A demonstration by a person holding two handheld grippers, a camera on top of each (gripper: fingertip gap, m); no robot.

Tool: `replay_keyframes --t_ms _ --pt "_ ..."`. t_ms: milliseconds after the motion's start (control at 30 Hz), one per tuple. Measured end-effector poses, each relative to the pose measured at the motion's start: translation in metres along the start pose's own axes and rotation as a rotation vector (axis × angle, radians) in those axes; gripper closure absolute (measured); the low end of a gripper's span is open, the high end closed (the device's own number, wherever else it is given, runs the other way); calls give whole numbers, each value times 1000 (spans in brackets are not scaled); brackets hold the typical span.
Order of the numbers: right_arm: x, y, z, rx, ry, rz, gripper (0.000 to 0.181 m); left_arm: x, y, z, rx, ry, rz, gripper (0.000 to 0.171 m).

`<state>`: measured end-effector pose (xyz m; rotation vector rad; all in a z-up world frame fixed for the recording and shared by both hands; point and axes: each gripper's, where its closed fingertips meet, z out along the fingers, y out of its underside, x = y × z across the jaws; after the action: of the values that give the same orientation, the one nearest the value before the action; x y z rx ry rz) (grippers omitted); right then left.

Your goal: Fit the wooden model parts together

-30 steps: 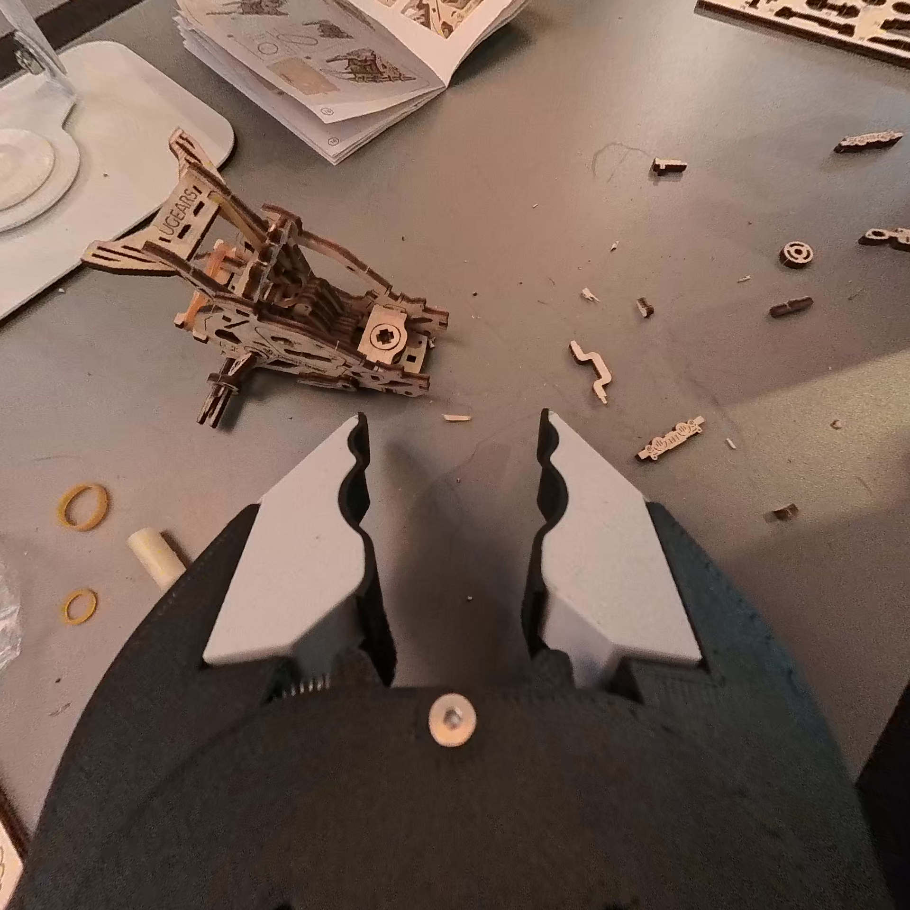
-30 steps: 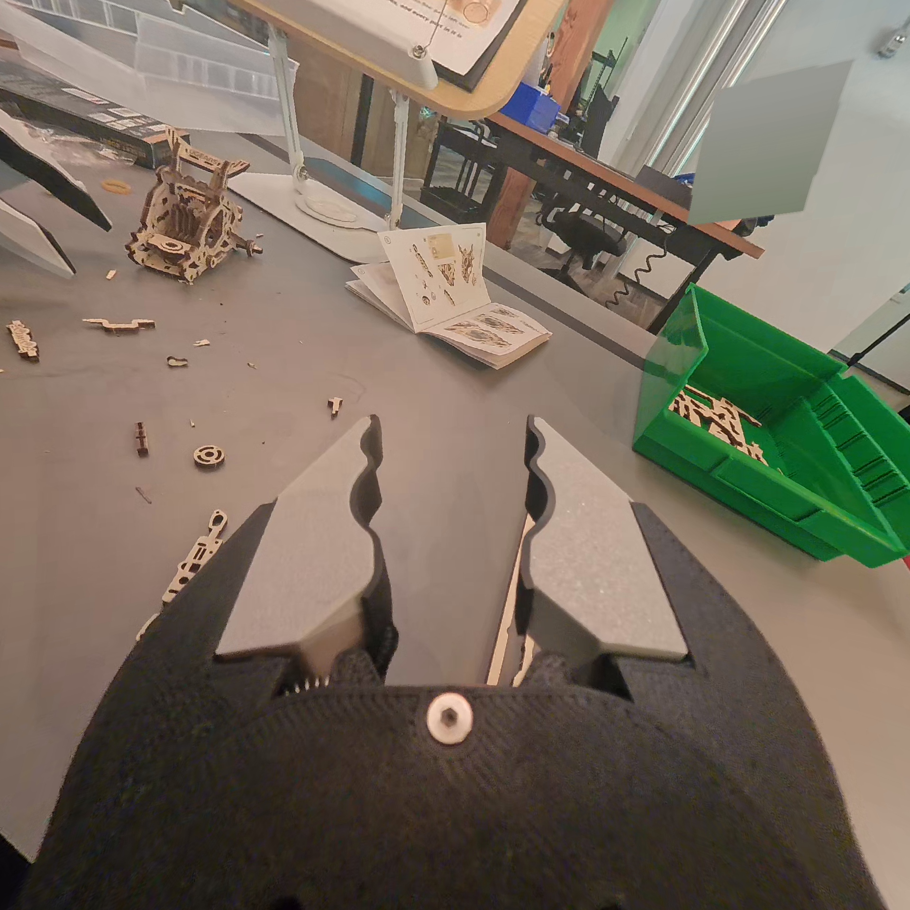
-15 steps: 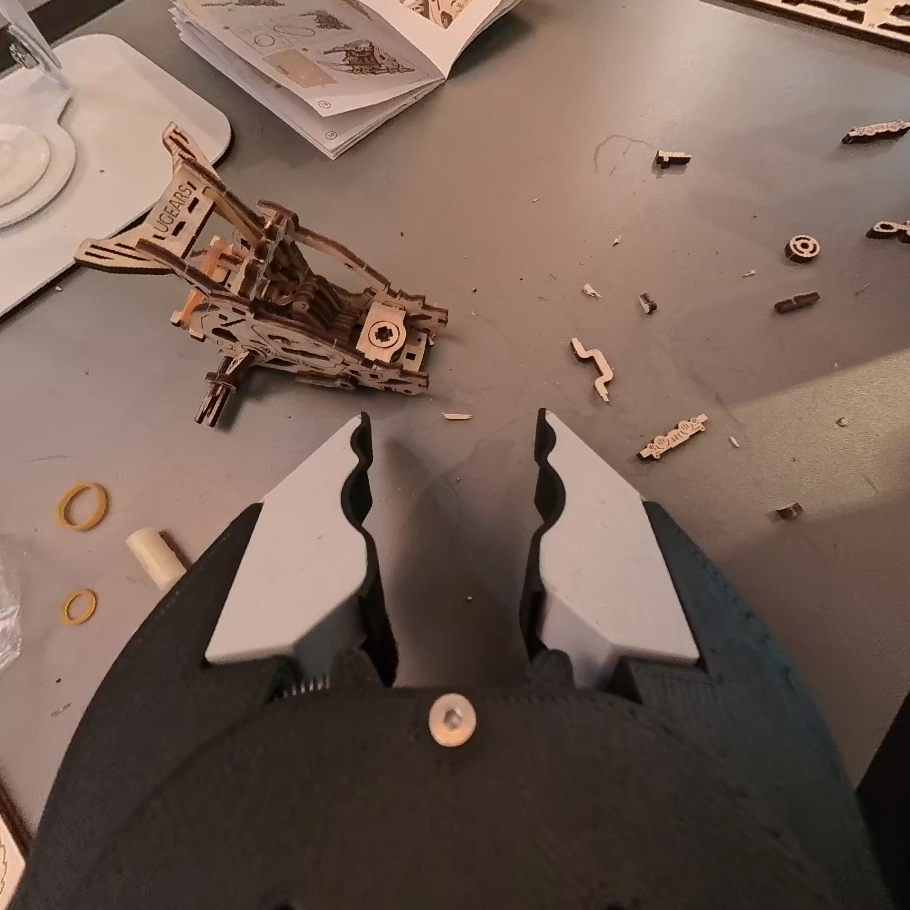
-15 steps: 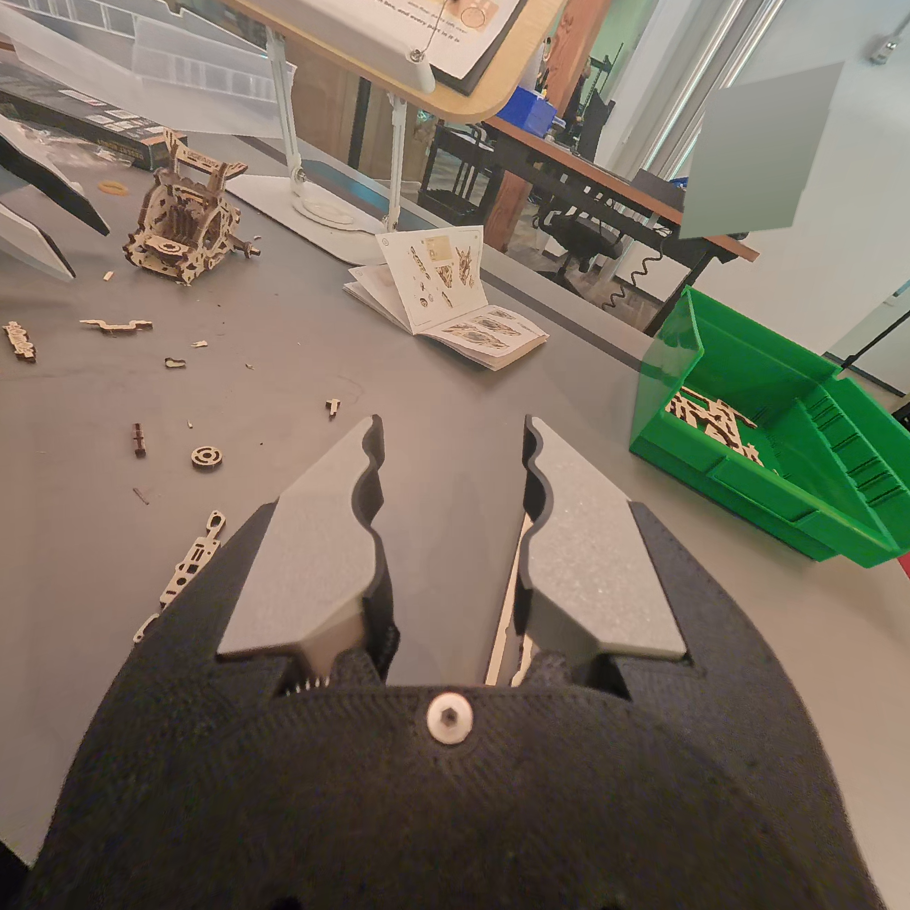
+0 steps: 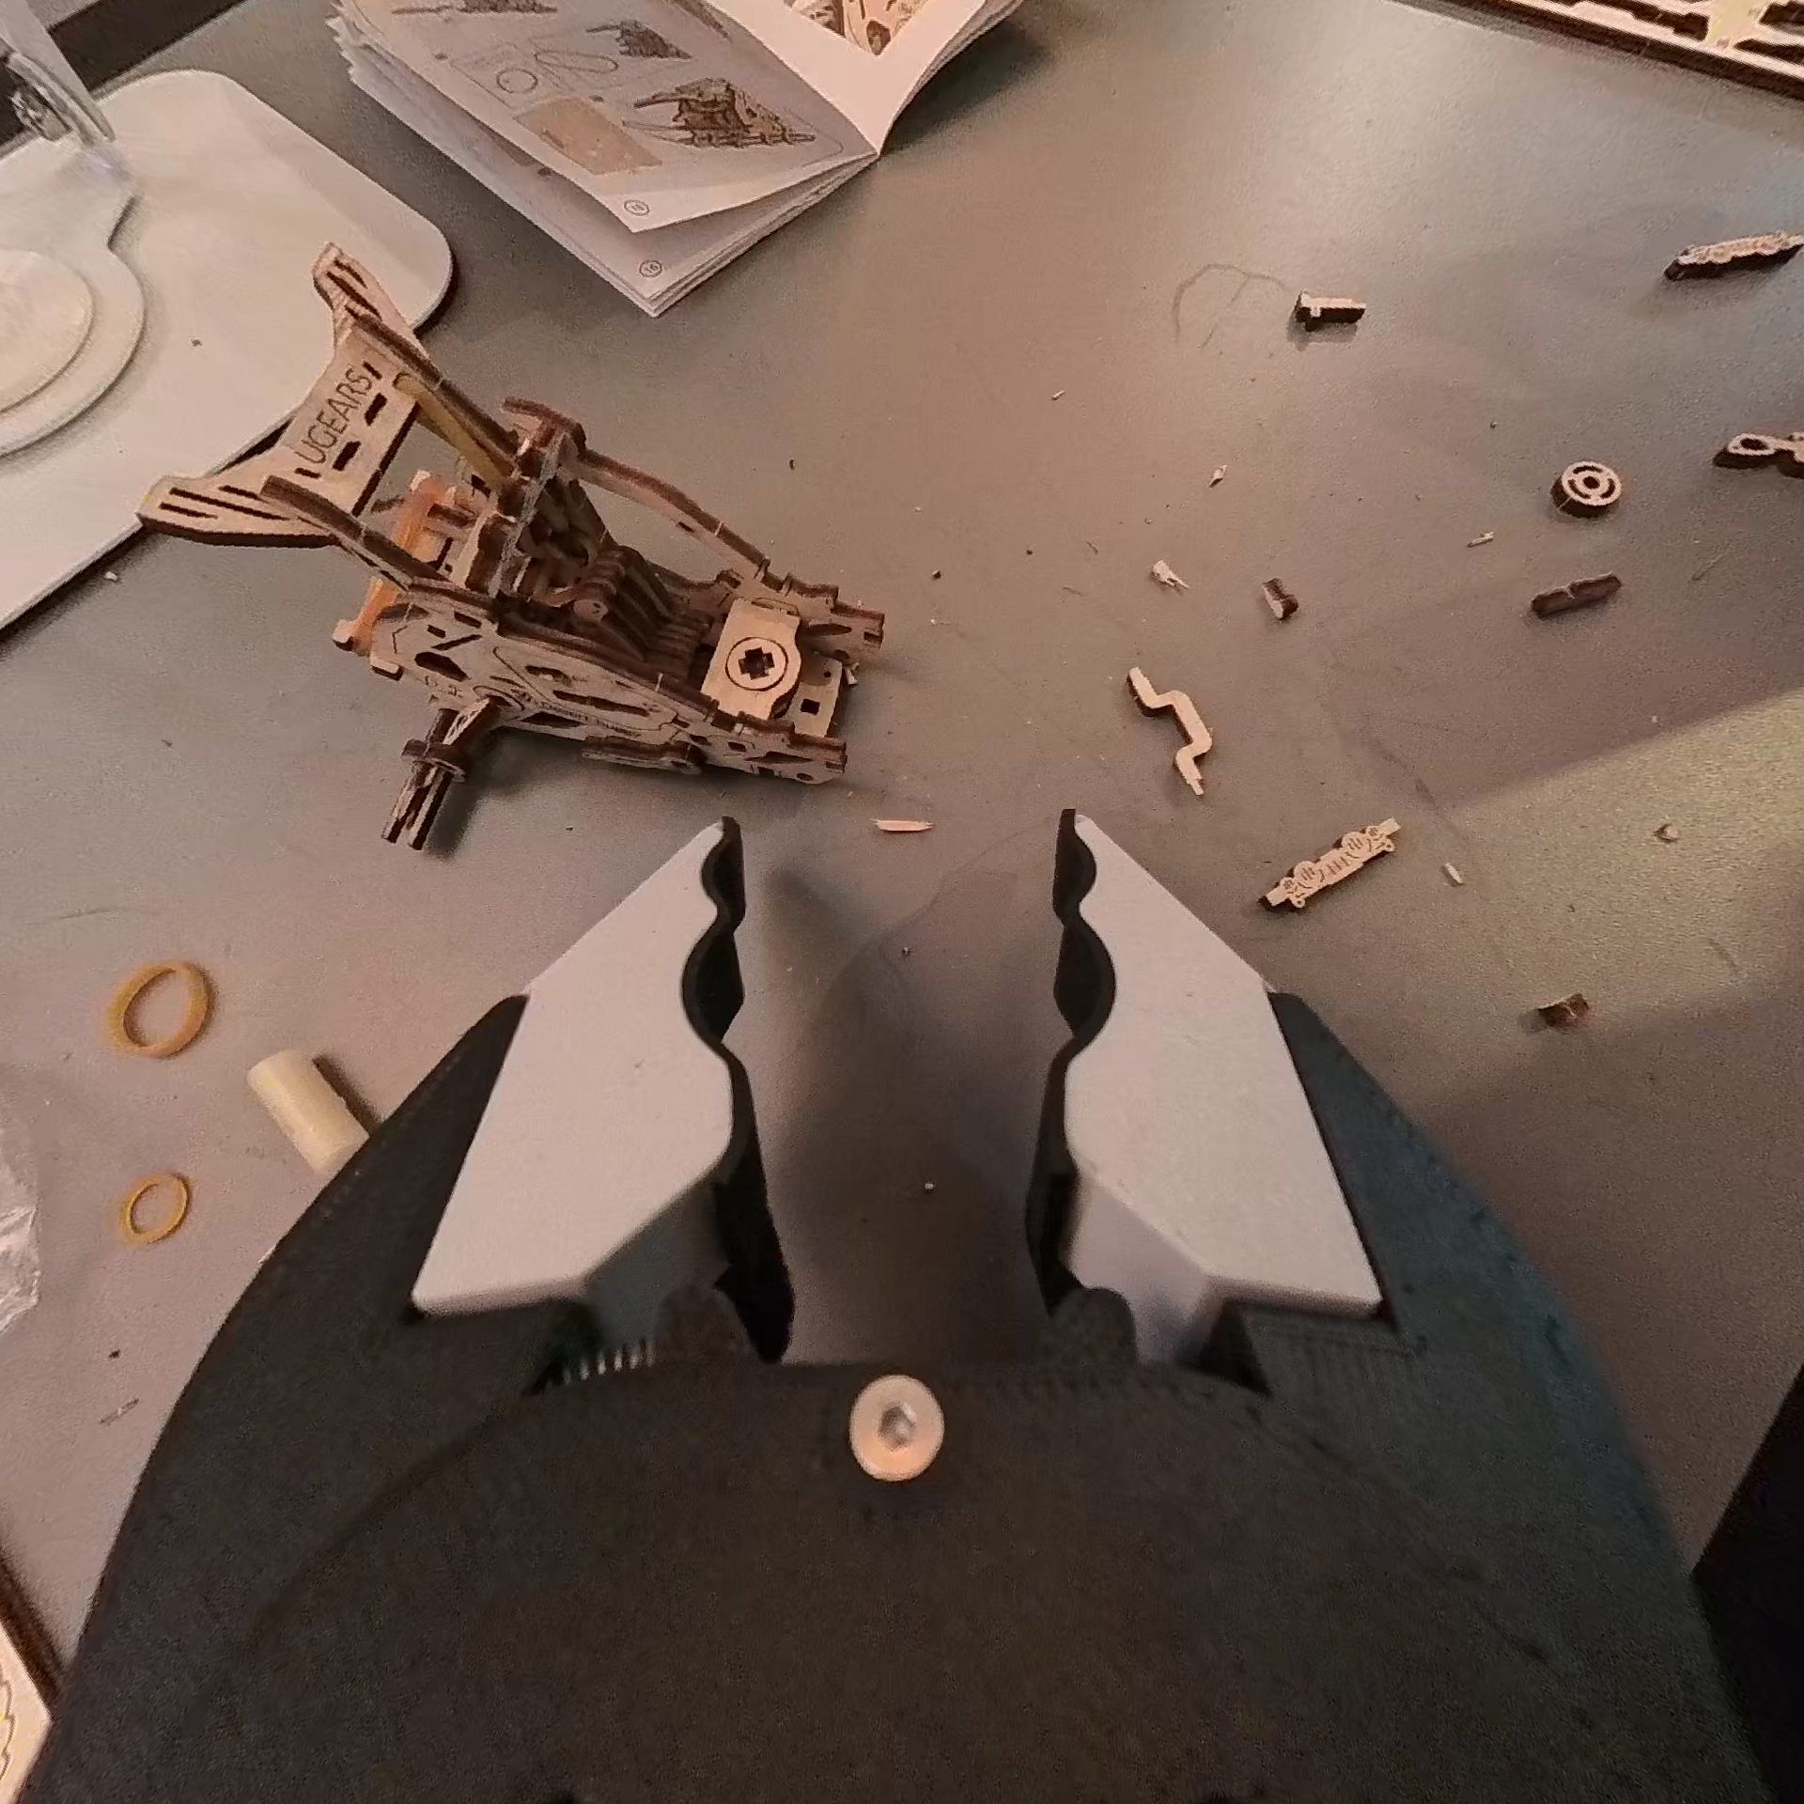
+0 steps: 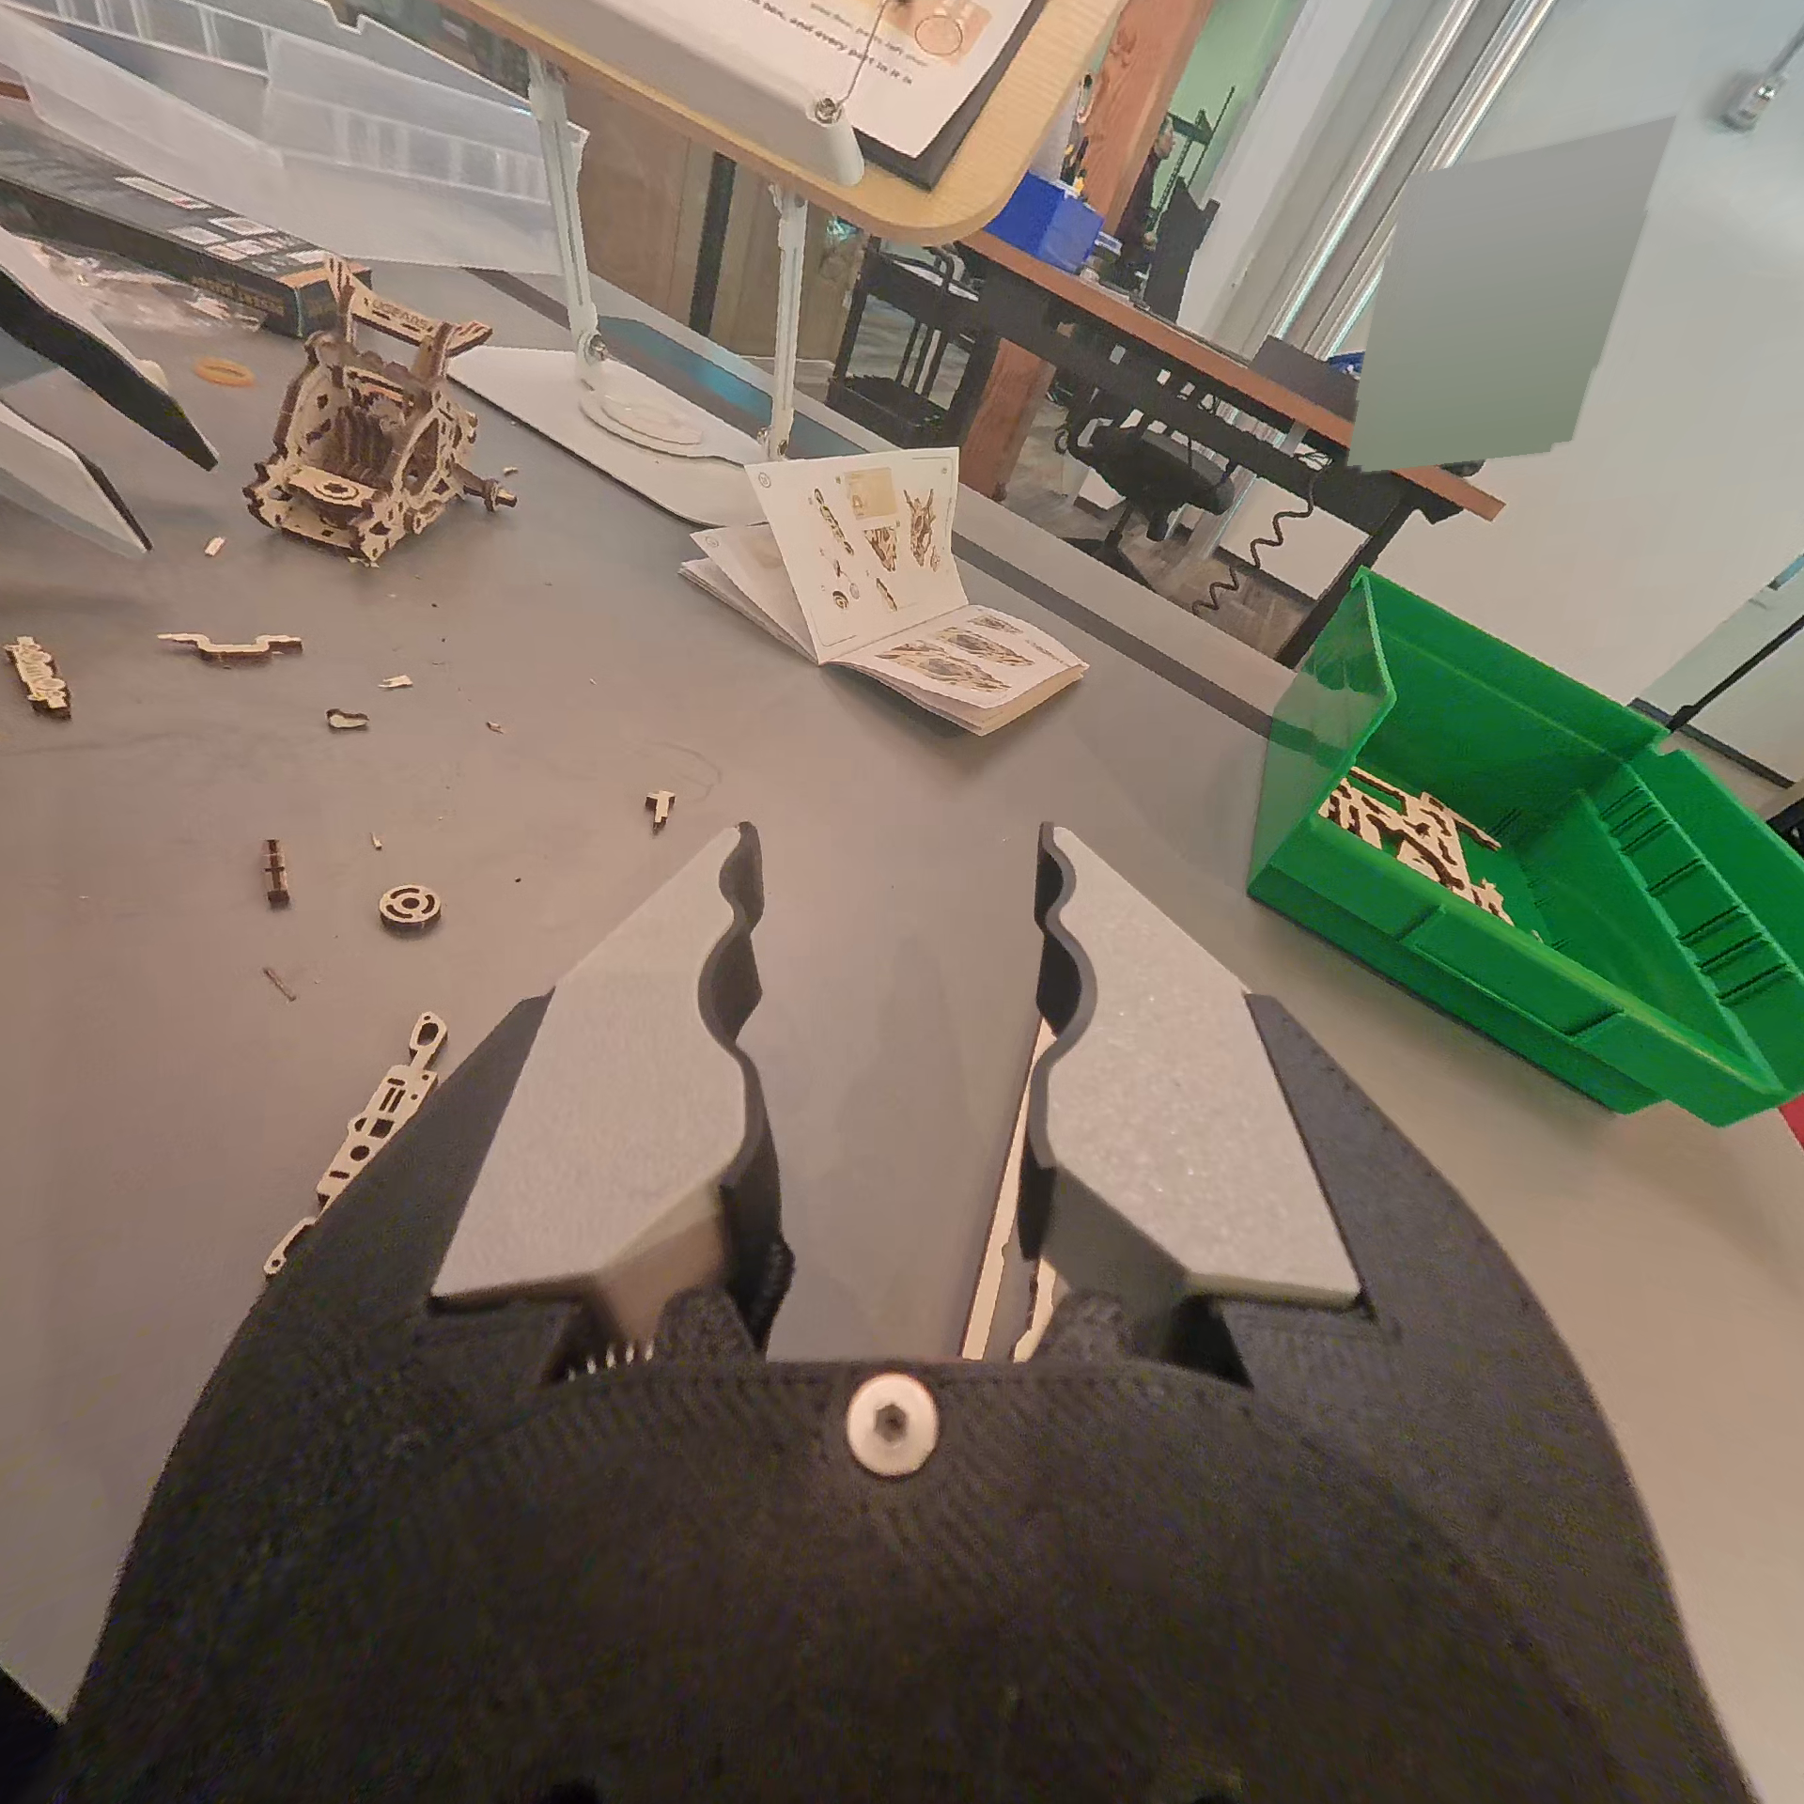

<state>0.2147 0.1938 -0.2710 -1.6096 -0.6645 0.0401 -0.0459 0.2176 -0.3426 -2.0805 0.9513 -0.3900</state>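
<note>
Left wrist view: the left gripper (image 5: 898, 830) hangs over the grey surface (image 5: 976, 293) with its jaws wide apart and nothing between them. The partly assembled wooden model (image 5: 547, 605) lies tilted on the surface ahead and to the left of the fingertips, apart from them; one of its flat plates bears engraved lettering. Loose wooden parts lie to the right: a zigzag piece (image 5: 1176, 722), an ornate strip (image 5: 1332, 864) and a small ring (image 5: 1586, 485). An open instruction booklet (image 5: 683, 117) with printed diagrams and numbered pages lies beyond the model. Two rubber bands (image 5: 161, 1008) and a pale cylinder (image 5: 298, 1103) lie at the left, near a white stand base (image 5: 244, 293). Right wrist view: the right gripper (image 6: 898, 840) is likewise wide open and empty above the surface. The wooden model (image 6: 366, 454) stands at the far left, just beside the fingertips of the left gripper (image 6: 117, 459). The booklet (image 6: 879, 605) lies at the centre, and a green bin (image 6: 1562, 879) at the right holds pale wooden parts (image 6: 1406, 830). A dark printed box (image 6: 166, 254) lies behind the model; its writing is too small to tell.
</note>
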Motion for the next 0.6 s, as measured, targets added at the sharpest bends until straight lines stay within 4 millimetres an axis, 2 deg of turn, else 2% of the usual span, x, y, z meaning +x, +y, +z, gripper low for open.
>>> replay_keyframes --t_ms 100,200,300,367,467,567,600 --pt "5 -2 -2 19 -12 51 132 -1 -1 0 7 1 -6 111" --pt "-1 0 -4 2 -131 129 151 -1 -2 -1 13 -1 -5 111" --pt "-18 14 -7 -100 -317 160 158 -1 -2 -1 16 -8 0 110" --pt "-27 30 -12 -207 -410 156 157 -1 -3 -2 20 -12 4 110" --pt "-38 55 -13 -372 -470 139 159 -1 -2 -1 17 -13 8 109" --pt "-44 67 -10 -456 -484 107 177 -1 -2 -1 19 -13 9 109" --pt "-46 71 -10 -488 -501 113 176 -1 -2 -2 19 -13 8 109"
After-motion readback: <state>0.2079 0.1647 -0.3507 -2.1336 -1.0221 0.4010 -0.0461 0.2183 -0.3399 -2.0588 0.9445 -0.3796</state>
